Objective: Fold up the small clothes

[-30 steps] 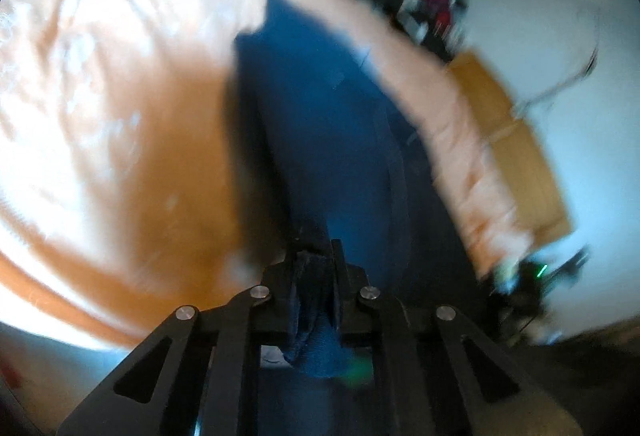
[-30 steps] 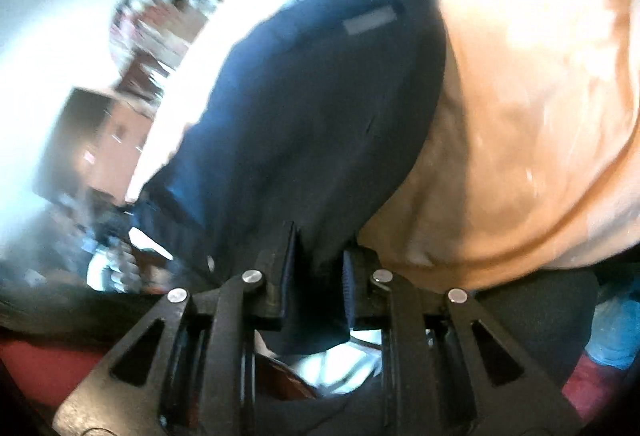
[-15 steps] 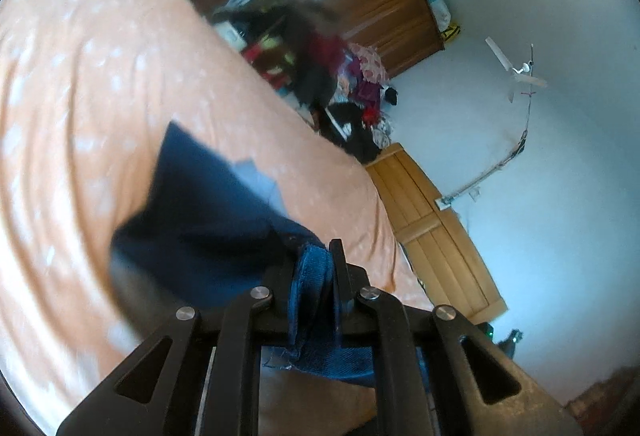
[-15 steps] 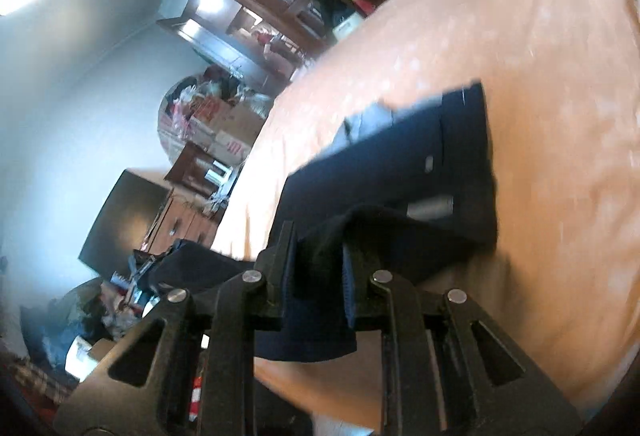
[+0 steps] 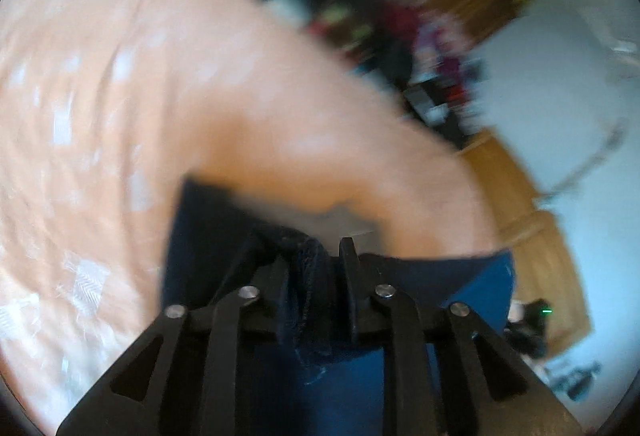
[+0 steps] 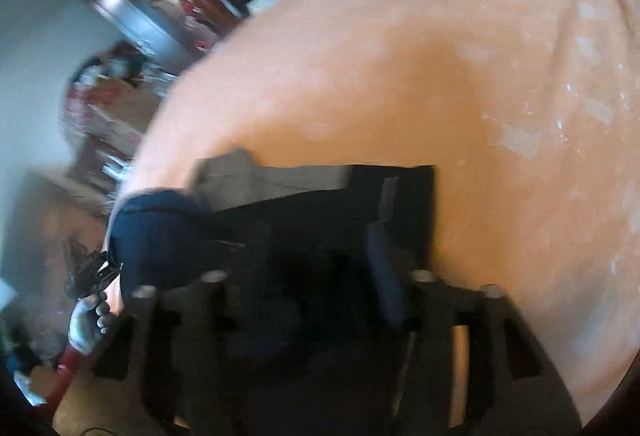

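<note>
Navy garment [image 5: 200,236] doubled over, left tool [image 5: 316,276] pinching it, right tool's [image 6: 320,288] grip blurred.

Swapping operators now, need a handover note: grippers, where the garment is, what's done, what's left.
Left gripper: shut on the navy garment, fabric bunched between the fingers.
Right gripper: badly blurred; dark cloth fills the space between the fingers, grip cannot be confirmed.
Garment: partly laid on the orange bedspread, near edge held up at the grippers, grey inner lining showing at the far edge.
Done: a fold looks to be under way.
Left: lay the held edge down, release, check the fold.
</note>
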The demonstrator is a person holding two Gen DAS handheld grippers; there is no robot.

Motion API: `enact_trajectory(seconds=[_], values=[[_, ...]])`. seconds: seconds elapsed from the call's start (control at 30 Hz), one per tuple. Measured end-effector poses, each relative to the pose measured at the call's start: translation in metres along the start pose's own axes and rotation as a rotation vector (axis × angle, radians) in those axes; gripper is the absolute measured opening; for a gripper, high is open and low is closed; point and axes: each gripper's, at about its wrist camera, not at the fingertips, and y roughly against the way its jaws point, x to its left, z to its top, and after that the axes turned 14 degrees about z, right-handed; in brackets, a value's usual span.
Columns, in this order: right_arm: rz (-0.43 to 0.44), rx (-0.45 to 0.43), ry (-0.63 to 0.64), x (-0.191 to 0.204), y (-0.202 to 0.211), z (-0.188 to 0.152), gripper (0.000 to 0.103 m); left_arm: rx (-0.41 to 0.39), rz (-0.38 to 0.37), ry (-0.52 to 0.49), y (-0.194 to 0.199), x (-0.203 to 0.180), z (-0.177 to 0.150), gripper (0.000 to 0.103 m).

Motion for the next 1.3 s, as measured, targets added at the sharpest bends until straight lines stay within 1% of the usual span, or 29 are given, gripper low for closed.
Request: enact_trajectory(seconds=[0.03, 0.07, 0.1, 0.17, 0.23, 0.3, 0.33, 0.37, 0.4, 0.43, 0.47, 0.5, 0.57, 0.6, 0.63, 0.67, 0.7, 0.73, 0.77, 0.8, 0.87, 0.93, 1.0, 1.07, 1.1, 1.13, 1.2, 1.27, 1.3], values=[[-0.002, 0.020, -0.020, -0.011, -0.011, -0.002, 0.064, 0.056, 0.035, 0.019, -0.026, 0.010, -0.004, 0.024], [-0.010, 0.046, -0.020, -0.016, -0.020, -0.006, 0.065, 0.061, 0.024, 0.031, -0.037, 0.016, -0.008, 0.025], [-0.025, 0.066, -0.006, -0.017, -0.026, -0.008, 0.065, 0.031, 0.009, 0.025, -0.037, 0.017, -0.010, 0.026], [-0.070, 0.112, 0.065, -0.014, -0.042, -0.016, 0.066, 0.019, 0.010, 0.004, -0.035, 0.013, -0.010, 0.027], [-0.078, 0.116, 0.101, -0.010, -0.050, -0.013, 0.071, 0.011, 0.020, -0.030, -0.034, 0.007, -0.009, 0.029], [-0.087, 0.122, 0.124, -0.010, -0.056, -0.009, 0.071, 0.007, 0.029, -0.061, -0.034, -0.002, -0.006, 0.036], [-0.096, 0.129, 0.131, -0.011, -0.061, -0.010, 0.066, 0.007, 0.033, -0.075, -0.034, -0.007, -0.004, 0.038], [-0.102, 0.138, 0.135, -0.009, -0.063, -0.009, 0.044, 0.007, 0.039, -0.088, -0.034, -0.011, -0.001, 0.042], [-0.075, 0.144, 0.128, -0.009, -0.064, -0.007, 0.024, 0.007, 0.044, -0.097, -0.034, -0.016, 0.001, 0.046], [-0.059, 0.142, 0.111, -0.012, -0.061, -0.008, 0.008, 0.007, 0.042, -0.099, -0.027, -0.018, -0.003, 0.047], [-0.056, 0.117, 0.112, -0.009, -0.055, -0.006, 0.005, 0.007, 0.039, -0.099, -0.026, -0.022, -0.001, 0.050], [-0.037, 0.083, 0.120, -0.006, -0.048, -0.002, 0.004, 0.004, 0.030, -0.094, -0.023, -0.023, 0.000, 0.050], [-0.004, 0.002, 0.111, -0.005, -0.027, 0.007, 0.004, -0.039, -0.017, -0.099, -0.009, -0.026, 0.005, 0.045], [0.001, -0.023, 0.108, -0.006, -0.020, 0.011, 0.004, -0.058, -0.038, -0.102, -0.004, -0.027, 0.007, 0.045], [-0.006, -0.025, 0.103, -0.010, -0.017, 0.013, 0.004, -0.081, -0.061, -0.100, 0.000, -0.025, 0.011, 0.045], [-0.028, -0.007, 0.095, -0.017, -0.021, 0.013, 0.004, -0.091, -0.063, -0.089, 0.000, -0.022, 0.015, 0.046], [-0.047, 0.034, 0.082, -0.024, -0.030, 0.010, 0.005, -0.082, -0.051, -0.066, -0.004, -0.016, 0.018, 0.046], [-0.057, 0.082, 0.068, -0.030, -0.039, 0.006, 0.006, -0.056, -0.022, -0.029, -0.011, -0.007, 0.019, 0.046], [-0.088, 0.122, 0.067, -0.035, -0.048, 0.000, 0.007, -0.042, 0.013, -0.009, -0.015, 0.000, 0.018, 0.045], [-0.098, 0.119, 0.084, -0.035, -0.048, -0.006, 0.007, -0.049, 0.050, -0.004, -0.015, 0.005, 0.015, 0.044], [-0.095, 0.096, 0.080, -0.031, -0.045, -0.009, 0.009, -0.069, 0.055, -0.026, -0.006, 0.007, 0.007, 0.044], [-0.097, 0.099, 0.081, -0.032, -0.045, -0.012, 0.009, -0.117, 0.105, -0.076, 0.011, 0.003, 0.000, 0.047], [-0.103, 0.100, 0.082, -0.031, -0.047, -0.014, 0.009, -0.177, 0.128, -0.087, 0.032, 0.004, -0.007, 0.055], [-0.111, 0.097, 0.082, -0.029, -0.051, -0.013, 0.009, -0.219, 0.127, -0.072, 0.051, 0.009, -0.016, 0.060], [-0.113, 0.095, 0.082, -0.027, -0.053, -0.012, 0.009, -0.229, 0.130, -0.071, 0.057, 0.012, -0.022, 0.060], [-0.115, 0.093, 0.083, -0.026, -0.054, -0.013, 0.009, -0.226, 0.132, -0.078, 0.060, 0.013, -0.029, 0.060], [-0.115, 0.091, 0.082, -0.025, -0.058, -0.013, 0.010, -0.171, 0.126, -0.116, 0.060, 0.010, -0.047, 0.060], [-0.108, 0.085, 0.071, -0.027, -0.056, -0.015, 0.010, -0.111, 0.140, -0.187, 0.053, 0.002, -0.063, 0.060], [-0.105, 0.084, 0.064, -0.027, -0.056, -0.016, 0.010, -0.078, 0.165, -0.241, 0.048, -0.004, -0.074, 0.060]])
